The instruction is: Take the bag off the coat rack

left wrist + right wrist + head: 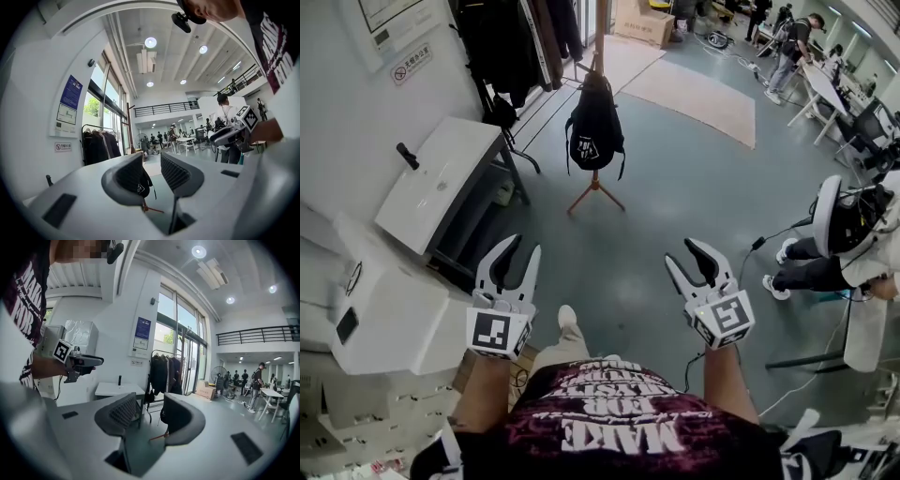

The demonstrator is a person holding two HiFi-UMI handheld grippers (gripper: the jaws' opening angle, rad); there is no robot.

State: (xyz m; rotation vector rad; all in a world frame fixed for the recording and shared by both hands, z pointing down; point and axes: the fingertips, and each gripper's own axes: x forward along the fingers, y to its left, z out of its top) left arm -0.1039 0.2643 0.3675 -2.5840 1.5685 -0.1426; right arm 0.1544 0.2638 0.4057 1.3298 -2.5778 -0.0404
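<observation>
A black backpack (595, 127) hangs on a wooden coat rack (601, 37) that stands on three splayed legs, some way ahead on the grey floor. My left gripper (523, 248) and right gripper (686, 255) are held side by side well short of it, both open with nothing between the jaws. In the left gripper view the backpack (146, 180) peeks out from behind the left jaw of my left gripper (152, 171). In the right gripper view my right gripper (150, 408) frames the rack's leg (158, 436), and the bag is mostly hidden behind the right jaw.
A white table (441, 178) and white machines (384, 309) line the left wall. A garment rail with dark coats (502, 47) stands behind the rack. A person (844, 244) sits at the right. A beige mat (694, 94) and a cardboard box (642, 19) lie beyond.
</observation>
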